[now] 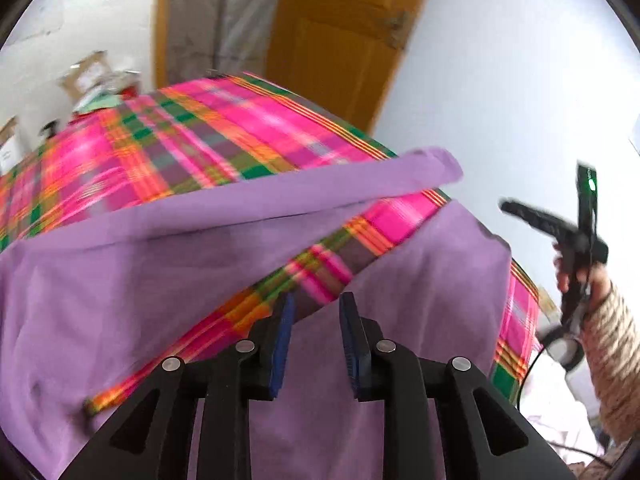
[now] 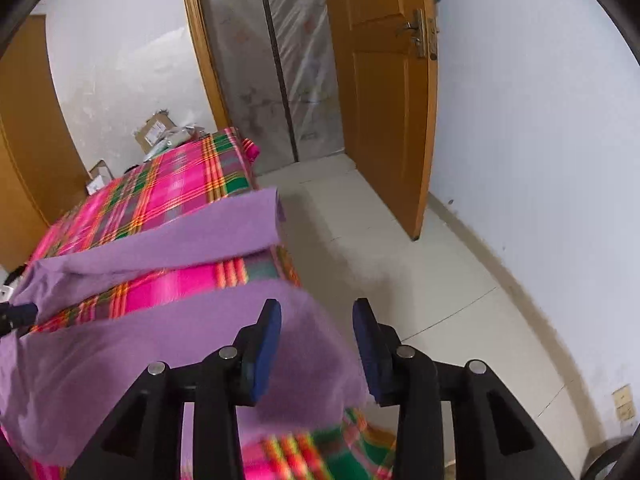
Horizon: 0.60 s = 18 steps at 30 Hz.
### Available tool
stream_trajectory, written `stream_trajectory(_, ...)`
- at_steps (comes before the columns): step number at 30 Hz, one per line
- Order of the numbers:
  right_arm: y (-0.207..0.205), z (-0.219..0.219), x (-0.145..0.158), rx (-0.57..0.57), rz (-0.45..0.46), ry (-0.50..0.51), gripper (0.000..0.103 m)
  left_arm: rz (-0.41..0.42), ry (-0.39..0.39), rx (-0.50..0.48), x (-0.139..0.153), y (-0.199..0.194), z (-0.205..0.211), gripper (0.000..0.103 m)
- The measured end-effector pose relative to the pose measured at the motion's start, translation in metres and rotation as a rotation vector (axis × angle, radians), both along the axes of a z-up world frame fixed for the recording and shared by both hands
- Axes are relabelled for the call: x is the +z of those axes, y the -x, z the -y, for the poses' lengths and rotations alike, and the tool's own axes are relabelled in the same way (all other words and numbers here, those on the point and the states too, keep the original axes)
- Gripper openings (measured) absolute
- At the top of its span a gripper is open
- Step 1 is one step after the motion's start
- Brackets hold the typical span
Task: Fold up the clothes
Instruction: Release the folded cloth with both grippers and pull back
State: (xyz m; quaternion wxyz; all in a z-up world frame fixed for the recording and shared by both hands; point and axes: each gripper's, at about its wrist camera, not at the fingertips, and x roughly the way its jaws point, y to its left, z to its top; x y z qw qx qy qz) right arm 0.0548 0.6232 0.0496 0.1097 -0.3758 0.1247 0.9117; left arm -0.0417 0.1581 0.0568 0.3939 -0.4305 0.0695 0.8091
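A lilac garment (image 1: 120, 280) lies spread on a table under a pink, green and orange plaid cloth (image 1: 200, 132). One long folded strip of the garment (image 1: 280, 200) runs across the plaid, apart from the main body. My left gripper (image 1: 316, 300) hovers over the garment near the bare plaid band, open, with nothing pressed between its blue pads. My right gripper (image 2: 317, 304) stands open above the garment's corner (image 2: 304, 320) at the table's right edge; the lilac garment (image 2: 120, 352) shows through the gap, not gripped. A hand in a knit sleeve holds the right gripper (image 1: 576, 236).
Cardboard boxes (image 2: 154, 132) and clutter sit at the table's far end by the white wall. An orange wooden door (image 2: 384, 100) stands open beside a plastic-covered doorway. Pale tiled floor (image 2: 400, 260) lies to the table's right. A cable (image 1: 528, 372) hangs below the right gripper.
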Motion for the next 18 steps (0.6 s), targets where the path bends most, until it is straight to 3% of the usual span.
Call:
stream_trajectory(5,-0.024,-0.005,-0.022,-0.044,0.009,0.113,0.044,0.016,-0.071,0.143,0.001,-0.021,0.069,0.024)
stream_trajectory(10,-0.022,-0.003,-0.037,-0.047,0.015,0.201,0.044,0.052,-0.058,0.318,-0.016,-0.043,0.134,0.024)
stream_trajectory(13,-0.023,0.000,-0.040,-0.077,-0.010,0.219,0.025,0.081,-0.080,0.439,-0.025,-0.053,0.176,0.024)
stream_trajectory(16,-0.027,0.004,-0.035,-0.102,-0.021,0.170,0.005,0.102,-0.094,0.538,-0.033,-0.060,0.211,0.024)
stream_trajectory(18,-0.031,0.004,-0.028,-0.113,-0.035,0.152,0.005,0.111,-0.105,0.605,-0.035,-0.065,0.232,0.024)
